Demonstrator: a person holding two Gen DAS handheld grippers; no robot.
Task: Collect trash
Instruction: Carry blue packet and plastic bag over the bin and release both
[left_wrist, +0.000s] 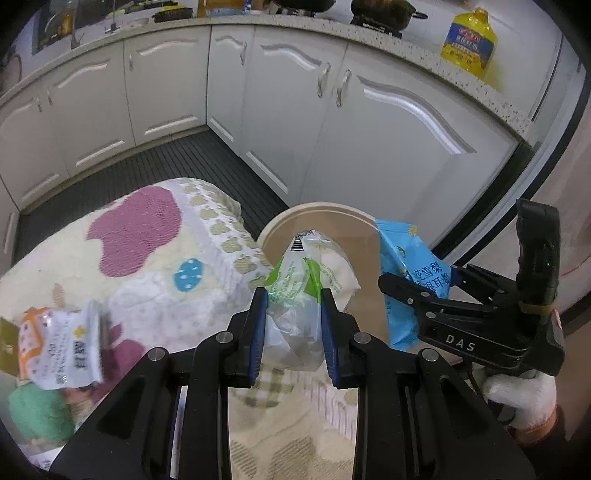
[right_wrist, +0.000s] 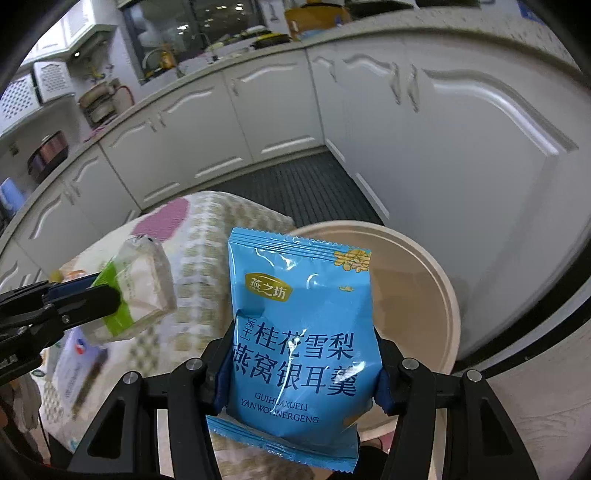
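Observation:
My left gripper (left_wrist: 293, 306) is shut on a clear plastic wrapper with green print (left_wrist: 303, 280), held up in front of a round beige bin (left_wrist: 321, 214). The same wrapper (right_wrist: 142, 284) shows at the left of the right wrist view, in the left gripper's fingers (right_wrist: 85, 299). My right gripper (right_wrist: 303, 380) is shut on a blue snack packet (right_wrist: 299, 325), upright over the near rim of the beige bin (right_wrist: 424, 306). In the left wrist view that blue packet (left_wrist: 406, 266) hangs beside the bin's right edge, clamped by the right gripper (left_wrist: 417, 291).
A patterned cloth (left_wrist: 155, 258) covers the table beside the bin. An orange and white wrapper (left_wrist: 62, 347) and a green object (left_wrist: 37, 413) lie on it at the left. White kitchen cabinets (left_wrist: 280, 96) and a dark slatted floor (left_wrist: 184, 158) lie beyond. A gloved hand (left_wrist: 524, 398) holds the right gripper.

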